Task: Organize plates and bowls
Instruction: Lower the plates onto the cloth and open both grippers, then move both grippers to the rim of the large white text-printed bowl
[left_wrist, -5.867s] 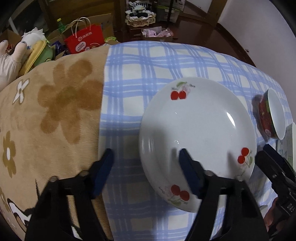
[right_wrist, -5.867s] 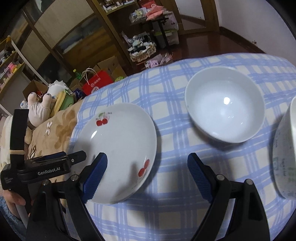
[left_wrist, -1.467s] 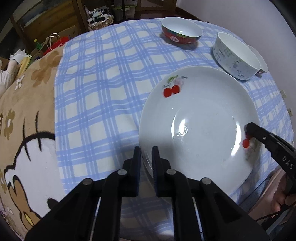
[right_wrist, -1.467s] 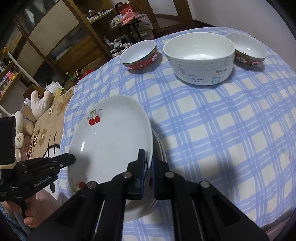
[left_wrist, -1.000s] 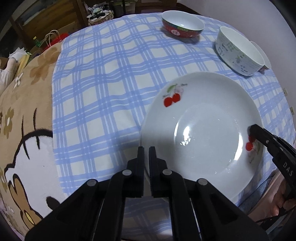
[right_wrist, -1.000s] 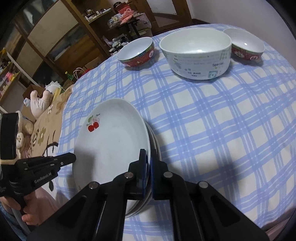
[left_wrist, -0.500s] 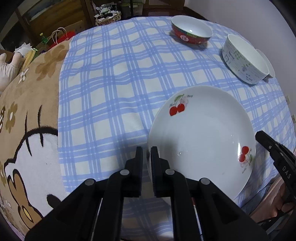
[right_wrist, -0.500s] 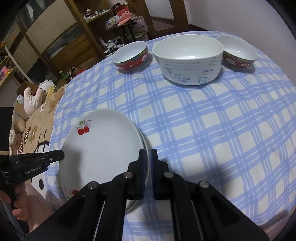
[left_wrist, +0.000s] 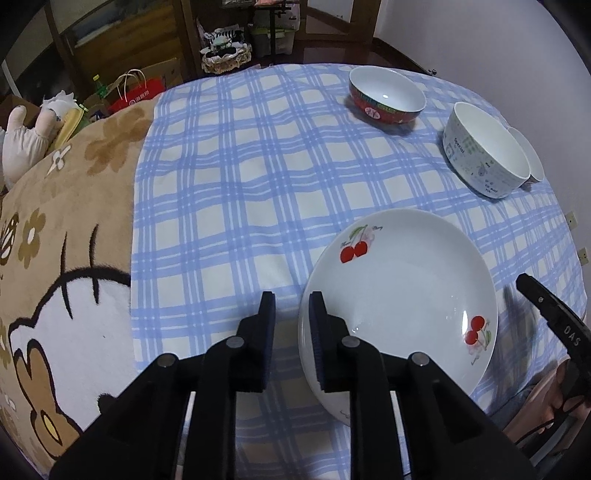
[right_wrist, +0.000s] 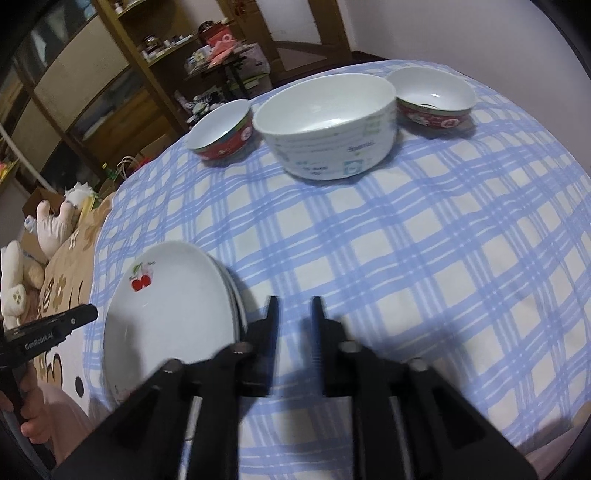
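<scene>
A white plate with red cherries lies on top of a stack of plates at the near edge of the blue checked cloth. My left gripper is opening: the plate's left rim lies between its fingers, with a gap on the left side. My right gripper is opening too, just right of the stack, with only cloth between its fingers. Far back stand a red bowl, a large white printed bowl and a second red bowl.
A brown cartoon blanket covers the surface left of the cloth. Plush toys and a red bag sit beyond it. Wooden shelves stand behind the table. A hand holds the left gripper's handle.
Both grippers were shut on the plate's rim and now have their jaws apart. The plate has come down onto the stack. My right gripper has drawn off to the right of it.
</scene>
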